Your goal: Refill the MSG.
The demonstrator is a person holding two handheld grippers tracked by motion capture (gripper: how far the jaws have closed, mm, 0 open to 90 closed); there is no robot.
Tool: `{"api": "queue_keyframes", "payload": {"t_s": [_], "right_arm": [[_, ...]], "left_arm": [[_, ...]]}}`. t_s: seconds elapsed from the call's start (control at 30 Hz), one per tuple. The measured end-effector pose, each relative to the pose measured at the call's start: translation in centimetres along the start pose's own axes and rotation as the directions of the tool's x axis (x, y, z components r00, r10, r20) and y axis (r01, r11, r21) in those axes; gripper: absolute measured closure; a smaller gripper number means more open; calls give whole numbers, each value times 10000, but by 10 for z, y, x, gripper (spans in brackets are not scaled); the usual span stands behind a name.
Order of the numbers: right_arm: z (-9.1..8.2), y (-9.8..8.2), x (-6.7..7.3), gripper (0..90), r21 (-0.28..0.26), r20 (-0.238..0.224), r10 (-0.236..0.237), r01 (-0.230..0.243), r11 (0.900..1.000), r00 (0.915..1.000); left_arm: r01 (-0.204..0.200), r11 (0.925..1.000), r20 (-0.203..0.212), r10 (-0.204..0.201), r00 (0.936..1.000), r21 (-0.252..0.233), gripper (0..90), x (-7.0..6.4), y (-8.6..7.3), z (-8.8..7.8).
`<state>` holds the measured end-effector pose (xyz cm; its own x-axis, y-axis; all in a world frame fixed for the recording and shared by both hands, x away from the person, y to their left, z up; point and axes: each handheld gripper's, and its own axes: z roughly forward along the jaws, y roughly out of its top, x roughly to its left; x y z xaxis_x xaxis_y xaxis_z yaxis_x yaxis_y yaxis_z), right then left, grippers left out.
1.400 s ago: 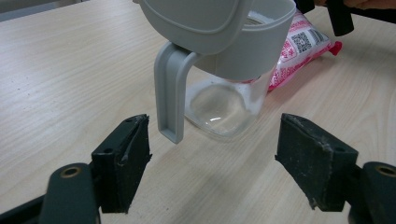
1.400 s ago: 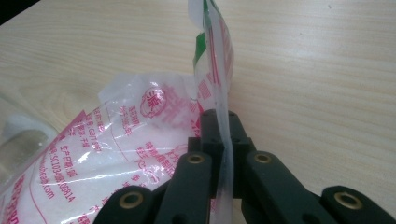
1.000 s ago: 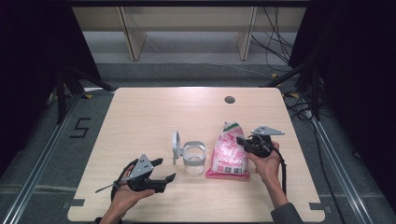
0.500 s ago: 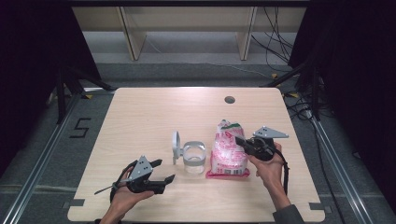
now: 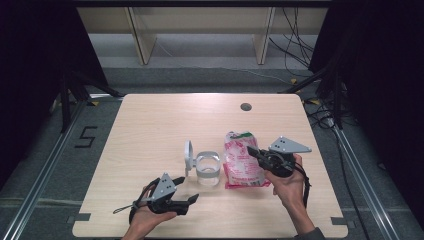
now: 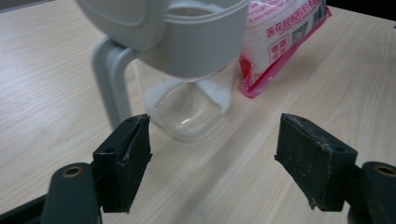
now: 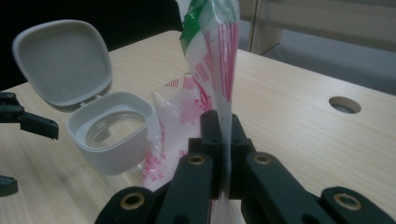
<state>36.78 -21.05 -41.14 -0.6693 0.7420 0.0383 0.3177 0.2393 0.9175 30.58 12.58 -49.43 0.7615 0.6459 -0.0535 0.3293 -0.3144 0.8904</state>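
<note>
Wooden table (image 5: 150, 130): right gripper (image 7: 222, 140) clamps pink bag (image 7: 219, 56); left gripper (image 6: 212, 154) open, near jar (image 6: 187, 93).

I am working in a lab-like recording bay: black curtains (image 5: 30, 75) flank the desk (image 5: 165, 120), floor rails (image 5: 45, 170) run beside it, cables (image 5: 295, 35) trail behind it.

The left gripper (image 5: 187, 201), held in the person's left hand (image 5: 145, 220) low over the near table edge, points right with its black jaws spread wide apart. The right gripper (image 5: 251, 151), in the right hand (image 5: 285, 182), points left, jaws clamped together on a thin pinched film.
</note>
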Motion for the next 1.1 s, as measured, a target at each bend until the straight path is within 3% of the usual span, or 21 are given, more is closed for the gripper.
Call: {"api": "queue_keyframes", "payload": {"t_s": [0.07, 0.13, 0.17, 0.2, 0.23, 0.3, 0.43, 0.5, 0.53, 0.57, 0.6, 0.73, 0.77, 0.83, 0.87, 0.9, 1.0, 1.1], "right_arm": [[-2, 4, 4, 900, -89, -104, -219, 218, 9997, 9997], [-6, 8, 9, 900, 165, -4, -174, 174, 9997, 9998], [-6, 11, 9, 900, 61, 126, -451, 451, 9990, 9989], [-6, 12, 11, 900, 51, 124, -340, 339, 9994, 9993], [-8, 16, 10, 900, 218, 56, -688, 687, 9974, 9976], [-11, 22, 13, 900, 451, 95, -613, 608, 9971, 9981], [-17, 31, 11, 900, 243, 29, -1138, 1137, 9932, 9935], [-21, 35, 12, 900, 107, 26, -1212, 1212, 9926, 9926], [-24, 37, 15, 900, 173, -17, -1031, 1032, 9945, 9947], [-25, 39, 15, 900, 79, -45, -1217, 1217, 9925, 9926], [-27, 40, 17, 900, 28, -91, -1111, 1111, 9938, 9938], [-32, 46, 21, 900, -205, -273, -1321, 1316, 9911, 9909], [-33, 47, 23, 900, -215, -288, -1319, 1313, 9911, 9908], [-36, 49, 27, 900, -347, -372, -1403, 1391, 9897, 9894], [-36, 49, 30, 900, -386, -516, -1275, 1256, 9913, 9905], [-38, 50, 31, 900, -410, -375, -1359, 1343, 9901, 9900], [-40, 52, 34, 900, -393, -517, -1575, 1556, 9870, 9862], [-42, 51, 36, 900, -513, -442, -1448, 1425, 9885, 9885]], "left_arm": [[7, 10000, 103, -7, 9999, -25, 260, -7, 0, 5], [-124, 9999, 150, 123, 9998, 66, 263, -13, 1, 9], [27, 10000, 247, -27, 9997, 11, 262, -16, 1, 11], [-79, 9999, 301, 75, 9995, 128, 262, -20, 1, 14], [-122, 9999, 357, 118, 9993, 108, 262, -23, 2, 17], [-164, 9998, 497, 157, 9986, 140, 262, -29, 3, 23], [-199, 9998, 598, 194, 9980, 80, 267, -39, 9, 33], [-612, 9977, 769, 588, 9953, 294, 267, -45, 13, 39], [-475, 9988, 786, 462, 9958, 149, 267, -50, 15, 43], [-523, 9984, 759, 506, 9958, 195, 267, -52, 16, 46], [-672, 9975, 820, 651, 9945, 231, 267, -53, 18, 50], [-544, 9985, 727, 543, 9959, -2, 267, -61, 24, 63], [-760, 9970, 728, 748, 9945, 133, 267, -60, 24, 67], [-381, 9992, 677, 375, 9970, 76, 267, -63, 24, 77], [-444, 9989, 764, 432, 9961, 145, 269, -63, 25, 80], [-378, 9993, 780, 381, 9962, -55, 271, -66, 25, 84], [-682, 9977, 666, 682, 9954, -31, 279, -70, 29, 92], [-634, 9977, 596, 647, 9961, -228, 284, -75, 31, 100]]}}
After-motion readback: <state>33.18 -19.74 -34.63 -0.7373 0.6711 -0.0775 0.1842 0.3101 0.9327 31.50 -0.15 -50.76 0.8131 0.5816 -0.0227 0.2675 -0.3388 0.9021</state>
